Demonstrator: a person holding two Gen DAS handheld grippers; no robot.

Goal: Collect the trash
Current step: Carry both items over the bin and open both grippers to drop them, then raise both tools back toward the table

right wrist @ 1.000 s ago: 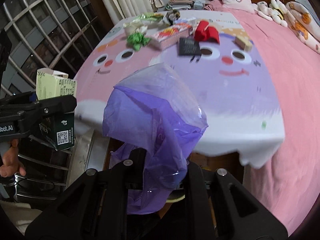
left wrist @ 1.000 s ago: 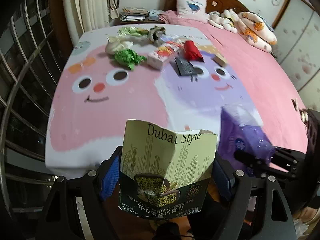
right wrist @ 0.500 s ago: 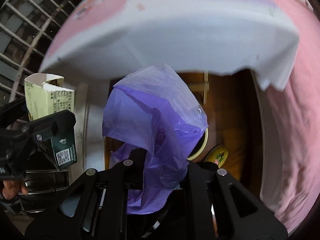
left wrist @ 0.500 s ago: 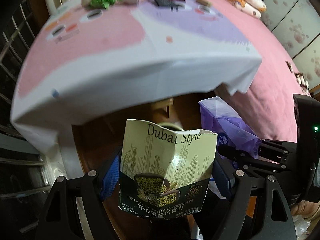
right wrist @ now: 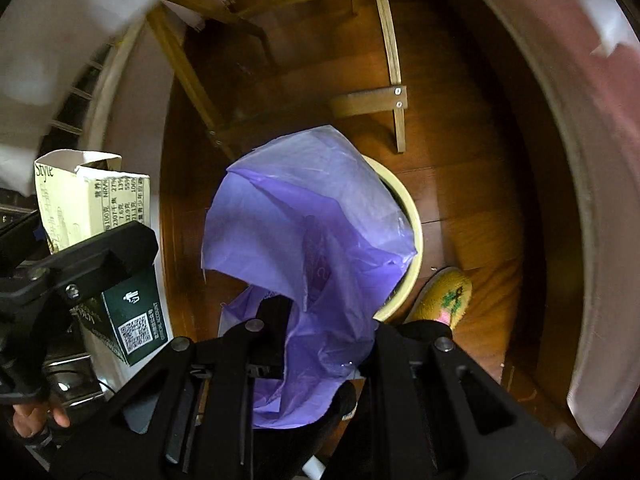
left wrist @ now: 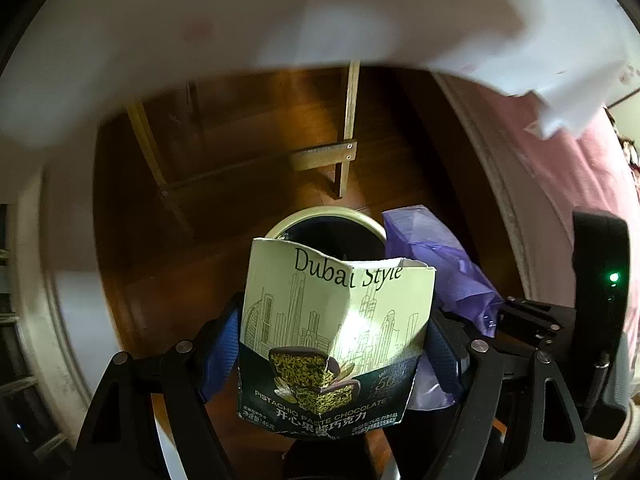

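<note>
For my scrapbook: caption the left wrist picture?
Left gripper holding a chocolate box above the bin.

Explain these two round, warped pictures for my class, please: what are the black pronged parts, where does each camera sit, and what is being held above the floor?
No robot here: a person carries a two-finger gripper in each hand, with a wide-angle camera on each looking along its fingers. That bends the pictures. Both point down at a wooden floor under a cloth-covered table. The left gripper is clamped on a torn chocolate box printed "Dubai Style". The right gripper is shut on a purple plastic bag. Below them stands a round cream-rimmed bin, beside wooden chair legs and a yellow slipper.
</note>
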